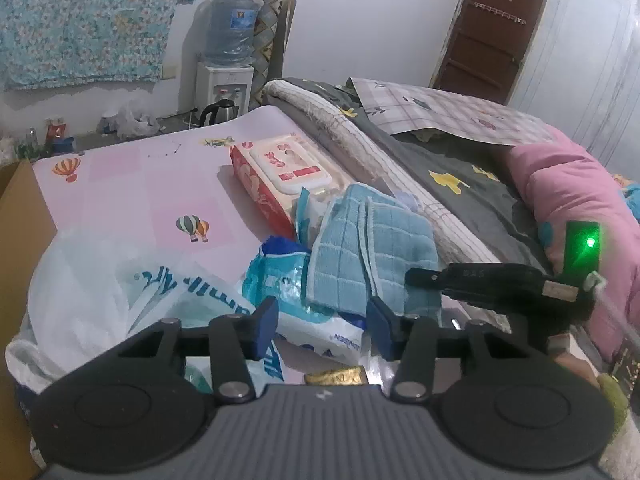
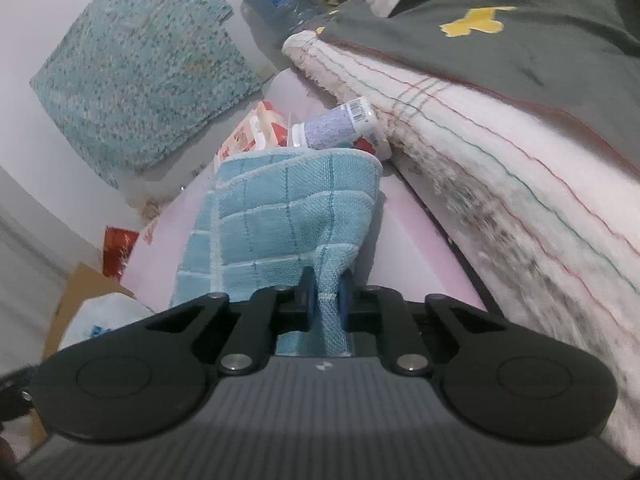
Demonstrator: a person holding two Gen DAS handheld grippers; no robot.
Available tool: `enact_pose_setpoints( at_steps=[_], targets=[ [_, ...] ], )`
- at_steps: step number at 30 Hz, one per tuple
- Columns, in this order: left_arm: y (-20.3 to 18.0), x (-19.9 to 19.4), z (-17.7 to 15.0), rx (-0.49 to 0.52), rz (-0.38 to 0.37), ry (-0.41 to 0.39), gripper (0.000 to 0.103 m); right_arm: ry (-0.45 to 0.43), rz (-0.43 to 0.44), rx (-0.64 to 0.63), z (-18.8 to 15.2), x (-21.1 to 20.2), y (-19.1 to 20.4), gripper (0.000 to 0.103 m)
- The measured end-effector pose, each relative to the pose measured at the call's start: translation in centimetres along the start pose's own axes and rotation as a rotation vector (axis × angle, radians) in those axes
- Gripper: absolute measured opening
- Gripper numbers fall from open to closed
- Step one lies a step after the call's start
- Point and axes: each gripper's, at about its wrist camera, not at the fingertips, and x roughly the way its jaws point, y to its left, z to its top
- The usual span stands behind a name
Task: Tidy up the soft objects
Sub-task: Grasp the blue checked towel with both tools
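Right gripper [image 2: 325, 300] jaws clenched on blue cloth [image 2: 280, 216]; left gripper [image 1: 322, 326] jaws released, apart above white packet [image 1: 320, 326] on bed [image 1: 132, 184].

White wall [image 1: 360, 20], brown door [image 1: 496, 28], water dispenser [image 1: 226, 80].

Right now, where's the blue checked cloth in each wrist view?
Left wrist: blue checked cloth right of centre, draped over packets, just beyond the left tongs.
Right wrist: centre, one corner pinched in the right tongs.
Shared landmark: red-and-white wipes pack behind the cloth.
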Motion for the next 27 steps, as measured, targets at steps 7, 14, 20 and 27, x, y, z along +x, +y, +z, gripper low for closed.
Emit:
enact_pose_setpoints(
  at_steps=[7, 14, 20, 27],
  targets=[
    [-1.1, -1.7, -1.5, 0.025, -0.046, 0.006, 0.048, -0.017, 0.005, 0.072, -2.9, -5.5, -0.7, 0.007],
    [-4.0, -2.8, -4.8, 0.106, -0.12, 0.055, 0.048, 0.033, -0.014, 0.117, -8.5, -13.1, -2.1, 0.007],
    [-7.5, -2.1, -7.9, 0.19, -0.189, 0.125, 0.044, 0.057, -0.09, 0.105, -11.7, -19.1, -3.0, 0.007],
    [-11.0, 1.5, -10.2, 0.27, -0.208, 0.227, 0.031, 0.066, -0.185, 0.046, -11.6, -21.1, -3.3, 0.007]
  ],
)
